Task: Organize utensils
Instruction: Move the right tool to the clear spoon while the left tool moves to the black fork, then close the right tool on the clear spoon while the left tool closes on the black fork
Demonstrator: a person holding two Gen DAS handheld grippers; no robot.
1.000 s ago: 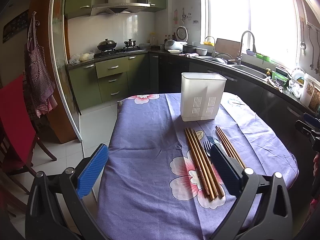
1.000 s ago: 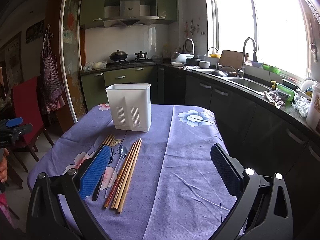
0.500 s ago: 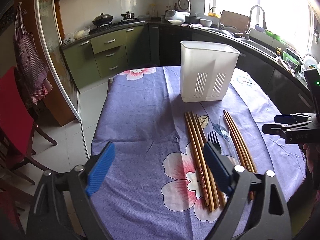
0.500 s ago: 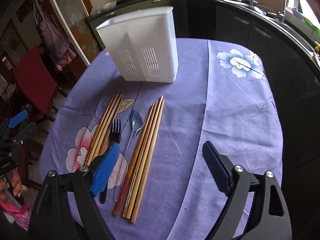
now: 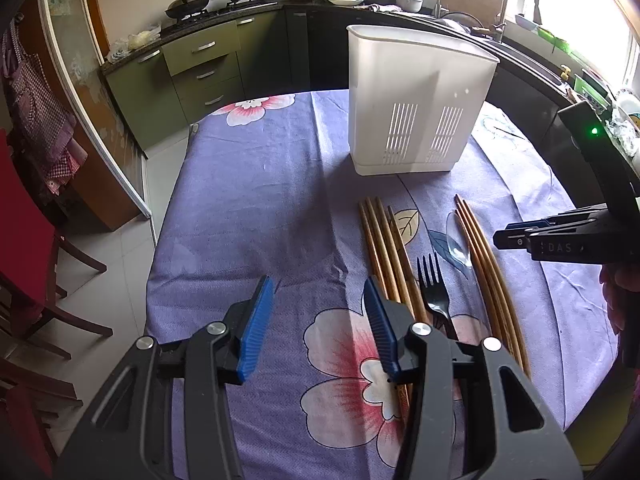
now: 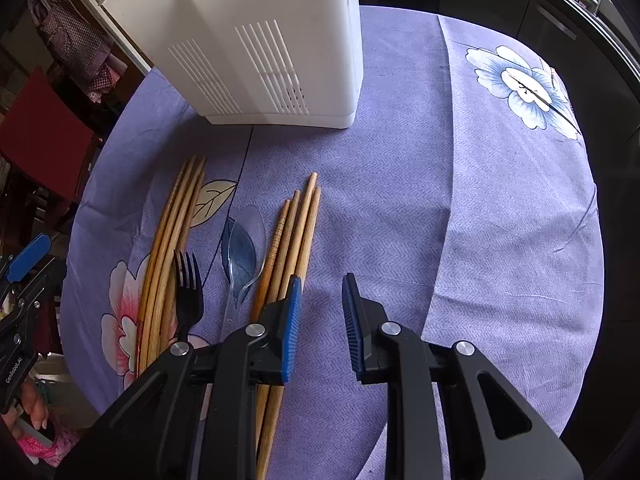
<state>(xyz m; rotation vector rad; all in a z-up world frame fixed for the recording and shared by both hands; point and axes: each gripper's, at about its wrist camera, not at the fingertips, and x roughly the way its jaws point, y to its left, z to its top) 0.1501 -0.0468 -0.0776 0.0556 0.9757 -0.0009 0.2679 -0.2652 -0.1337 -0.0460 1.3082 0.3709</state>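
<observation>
White slotted plastic utensil holder [image 5: 416,108] upright on purple floral tablecloth [image 5: 248,208]; interior not visible. Before it, flat on cloth: two wooden chopstick bundles [image 6: 294,240], black plastic fork [image 6: 188,284], clear plastic spoon [image 6: 244,256]. Left gripper [image 5: 318,320] closing, half-wide, nothing between. Right gripper [image 6: 320,312] closing, narrow, nothing between, beside right bundle.

The left wrist view looks steeply down over the purple tablecloth [image 5: 248,200] toward the white utensil holder [image 5: 416,108] from farther back; the right wrist view tilts more sharply, close to the holder [image 6: 256,52]; both share the holder and the chopsticks [image 6: 292,240] before it
</observation>
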